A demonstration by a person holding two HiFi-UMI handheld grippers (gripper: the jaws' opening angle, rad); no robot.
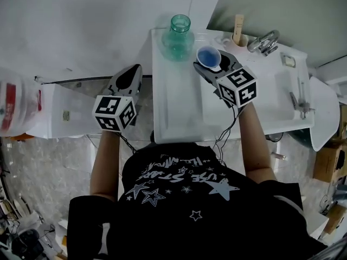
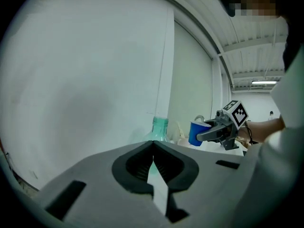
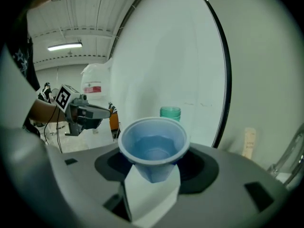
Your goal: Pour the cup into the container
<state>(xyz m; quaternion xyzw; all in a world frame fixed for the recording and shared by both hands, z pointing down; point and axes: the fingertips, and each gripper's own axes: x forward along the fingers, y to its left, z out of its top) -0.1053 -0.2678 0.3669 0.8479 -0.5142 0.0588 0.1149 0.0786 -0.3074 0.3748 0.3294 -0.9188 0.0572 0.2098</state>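
Above the far end of the white bench (image 1: 173, 107), the blue cup (image 1: 209, 56) sits upright between the jaws of our right gripper (image 1: 212, 63). In the right gripper view the cup (image 3: 152, 146) has a rolled rim and tapering walls, and liquid shows in its lower part, its surface level. The right gripper (image 3: 152, 177) is clenched on the cup's sides below the rim, its jaws standing about half apart to take the cup's width.

Just to the left of the cup stands the container (image 1: 179, 37), a green glass bottle with a round body and a narrow open neck, upright on the bench near its far edge. We see no contact between cup and container.

Well to the left, off the bench's left edge, our left gripper (image 1: 130, 77) points forward. In its own view the left gripper (image 2: 153, 148) has its jaws pressed together with nothing between them.
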